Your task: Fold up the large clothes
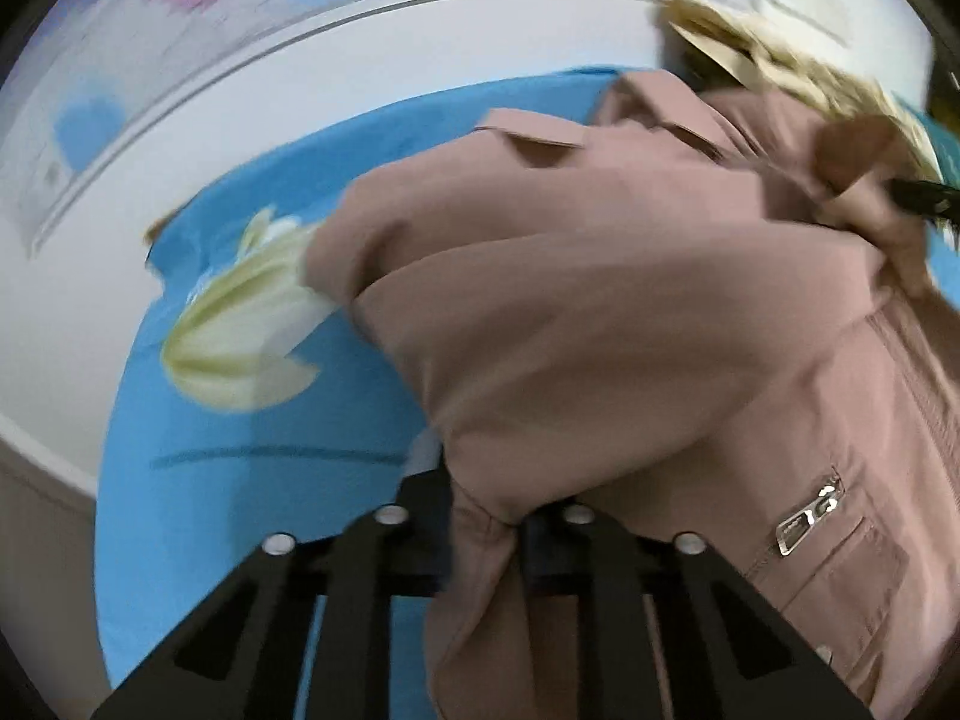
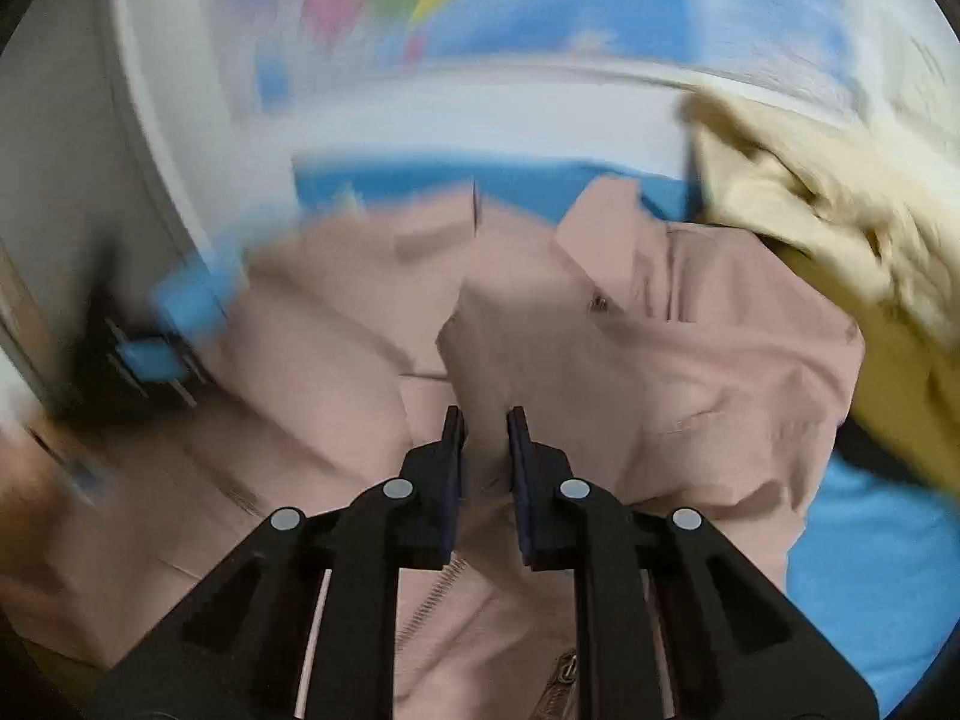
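Observation:
A dusty pink jacket point(image 1: 630, 324) with a zip and a metal pocket label lies on a blue bed sheet point(image 1: 240, 480). My left gripper point(image 1: 480, 516) is shut on a fold of the jacket's fabric, which bunches between its fingers. In the right wrist view the same pink jacket point(image 2: 600, 360) fills the middle, collar toward the far side. My right gripper point(image 2: 485, 420) hovers just over it with its fingers a narrow gap apart and nothing between them. The right gripper's tip point(image 1: 918, 195) shows in the left view at the far right, at a raised flap of jacket.
A cream-yellow garment point(image 2: 810, 222) lies at the jacket's far right. The sheet has a pale flower print point(image 1: 240, 324). A white wall and a coloured world map point(image 2: 480, 12) stand behind the bed. Both views are motion-blurred.

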Motion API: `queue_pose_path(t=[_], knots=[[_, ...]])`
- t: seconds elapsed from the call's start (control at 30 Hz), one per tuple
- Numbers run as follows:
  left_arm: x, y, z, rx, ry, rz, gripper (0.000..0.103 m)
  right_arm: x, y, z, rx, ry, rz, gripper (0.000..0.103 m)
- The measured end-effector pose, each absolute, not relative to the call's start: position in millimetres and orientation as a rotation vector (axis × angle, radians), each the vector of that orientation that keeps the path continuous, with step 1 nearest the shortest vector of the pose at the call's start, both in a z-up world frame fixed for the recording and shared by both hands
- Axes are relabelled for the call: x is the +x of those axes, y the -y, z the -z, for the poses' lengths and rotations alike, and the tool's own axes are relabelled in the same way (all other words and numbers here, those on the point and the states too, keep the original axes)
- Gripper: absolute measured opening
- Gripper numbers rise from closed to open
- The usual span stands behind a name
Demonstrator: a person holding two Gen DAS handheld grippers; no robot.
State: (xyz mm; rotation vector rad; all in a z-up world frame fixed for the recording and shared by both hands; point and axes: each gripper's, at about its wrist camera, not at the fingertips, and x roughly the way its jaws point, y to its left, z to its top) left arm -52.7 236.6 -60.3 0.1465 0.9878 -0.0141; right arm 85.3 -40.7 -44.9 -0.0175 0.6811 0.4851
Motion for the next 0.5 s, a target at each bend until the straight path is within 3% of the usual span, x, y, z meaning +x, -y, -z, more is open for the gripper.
queue_pose_path(t=[0.13, 0.2, 0.27, 0.3, 0.4, 0.43, 0.5], knots=[[-66, -267, 60, 0.051, -0.997, 0.005, 0.011, 81, 120, 48, 0.200, -0.718, -0.466, 0.014], [-74, -268, 59, 0.064, -0.993, 0.002, 0.016, 81, 141, 70, 0.178, -0.820, -0.375, 0.017], [-81, -258, 55, 0.167, -0.991, -0.005, 0.022, 81, 155, 82, 0.176, -0.895, -0.319, 0.024], [-86, -254, 48, 0.190, -0.971, 0.009, 0.024, 78, 160, 81, 0.177, -0.889, -0.305, 0.032], [-91, -254, 22, 0.142, -0.900, 0.074, 0.070, 68, 169, 55, 0.188, -0.757, -0.282, 0.056], [-93, -255, 8, 0.119, -0.851, 0.107, 0.071, 67, 168, 48, 0.186, -0.726, -0.291, 0.064], [-86, -251, -11, 0.105, -0.799, 0.137, 0.072, 71, 148, 39, 0.133, -0.694, -0.332, 0.065]])
